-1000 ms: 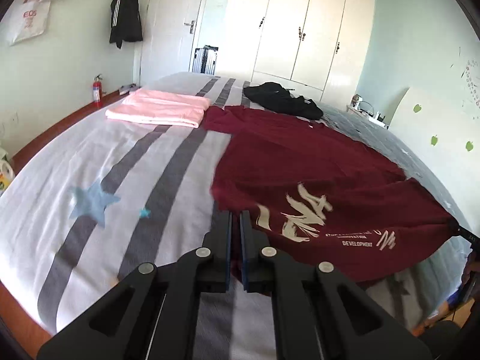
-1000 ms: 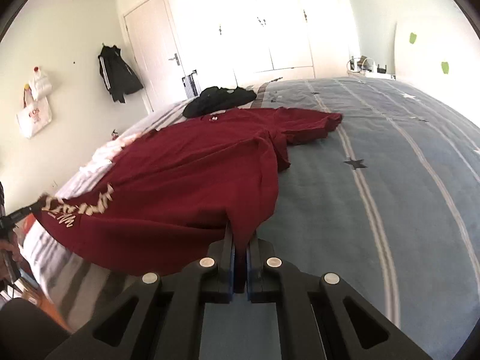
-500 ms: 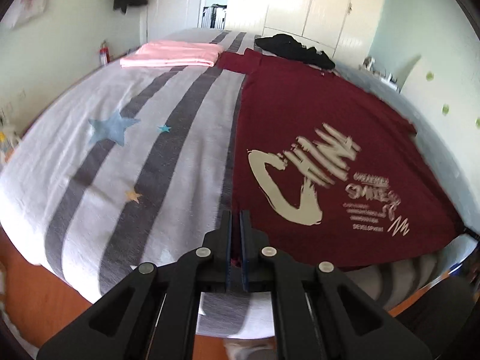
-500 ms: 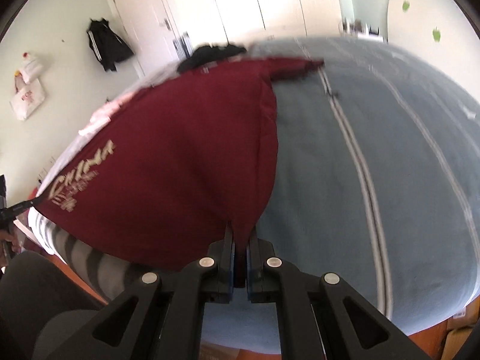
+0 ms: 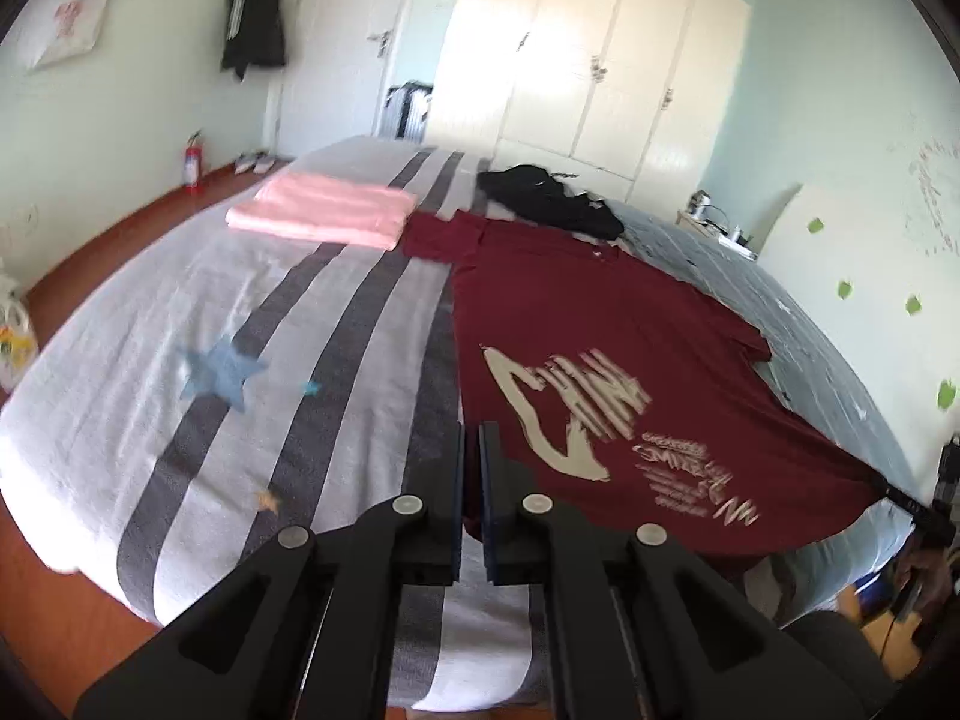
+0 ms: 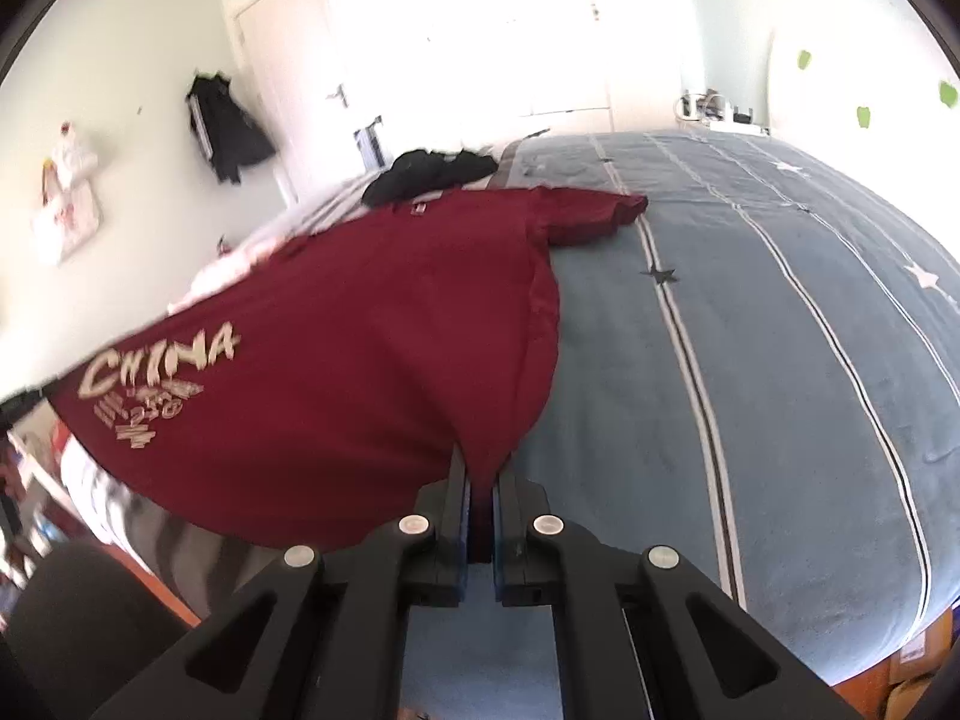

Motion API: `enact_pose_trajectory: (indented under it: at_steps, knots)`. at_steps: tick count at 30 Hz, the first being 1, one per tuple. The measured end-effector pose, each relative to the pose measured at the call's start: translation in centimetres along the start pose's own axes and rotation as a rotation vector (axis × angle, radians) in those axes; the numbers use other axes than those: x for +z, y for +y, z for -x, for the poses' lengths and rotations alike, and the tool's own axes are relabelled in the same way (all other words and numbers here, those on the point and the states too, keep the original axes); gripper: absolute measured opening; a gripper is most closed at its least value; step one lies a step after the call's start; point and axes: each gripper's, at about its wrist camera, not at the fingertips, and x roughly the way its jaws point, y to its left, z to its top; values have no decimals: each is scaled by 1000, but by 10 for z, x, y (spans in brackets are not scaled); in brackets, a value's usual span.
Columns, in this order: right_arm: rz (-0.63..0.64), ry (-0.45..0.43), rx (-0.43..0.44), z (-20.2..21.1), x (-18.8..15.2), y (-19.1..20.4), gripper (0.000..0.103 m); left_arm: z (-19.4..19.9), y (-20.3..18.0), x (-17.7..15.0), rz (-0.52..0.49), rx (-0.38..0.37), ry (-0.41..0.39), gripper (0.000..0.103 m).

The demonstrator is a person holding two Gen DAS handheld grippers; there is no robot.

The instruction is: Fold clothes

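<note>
A dark red cotton T-shirt (image 5: 600,324) with cream "CHINA" lettering lies spread, print upward, on a wide bed (image 5: 180,312), its hem drawn taut between the two grippers at the near edge. The left gripper (image 5: 471,450) is clenched on one hem corner, the right gripper (image 6: 480,474) on the other, red cloth pinched between each pair of jaws.

The left wrist view alone shows the grey-and-white striped cover with a blue star, a folded pink garment (image 5: 324,213) beside the shirt's far sleeve, a red fire extinguisher (image 5: 192,162) on the floor and cream wardrobe doors (image 5: 594,60). The right wrist view shows the blue striped half of the cover (image 6: 780,330). Both show a crumpled black garment (image 5: 546,198) beyond the collar.
</note>
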Motion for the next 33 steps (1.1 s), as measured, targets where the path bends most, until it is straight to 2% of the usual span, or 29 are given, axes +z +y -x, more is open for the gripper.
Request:
enact_pose_trajectory:
  at_steps: [3, 5, 6, 7, 9, 12, 14, 15, 17, 19, 22, 24, 30, 33]
  knots:
    - [17, 81, -29, -19, -16, -3, 5, -29, 5, -31, -43, 68, 102, 3]
    - [30, 146, -49, -37, -36, -5, 5, -51, 12, -51, -36, 87, 181, 4]
    - [33, 166, -58, -43, -44, -5, 6, -54, 16, -59, -32, 106, 191, 5]
    - [37, 186, -67, -49, -53, -6, 6, -53, 19, -65, -31, 127, 192, 6]
    - [55, 194, -93, -50, -65, -6, 13, -52, 25, -79, -29, 170, 193, 6]
    - [53, 140, -106, -32, -70, -11, 20, -27, 29, -78, -46, 192, 95, 7]
    - [65, 66, -126, -14, -64, -12, 23, -14, 28, -69, -56, 183, 33, 9]
    - [69, 28, -134, -7, -60, -12, 30, -9, 27, -64, -61, 177, 3, 10]
    - [60, -25, -129, -1, -46, -12, 33, -12, 24, -50, -63, 172, -17, 16]
    - [57, -41, -128, -6, -30, -10, 35, -21, 19, -36, -60, 167, -20, 22]
    - [72, -51, -129, -24, -6, -4, 35, -42, 13, -18, -41, 137, -15, 23]
    - [97, -69, -115, -38, 11, 4, 35, -57, 4, -3, -65, 126, -30, 23]
    - [98, -104, -61, -94, 66, 19, 35, -127, -22, 54, -98, 76, -26, 23]
    - [110, -117, -73, -126, 98, 25, 35, -162, -30, 84, -117, 69, -26, 23]
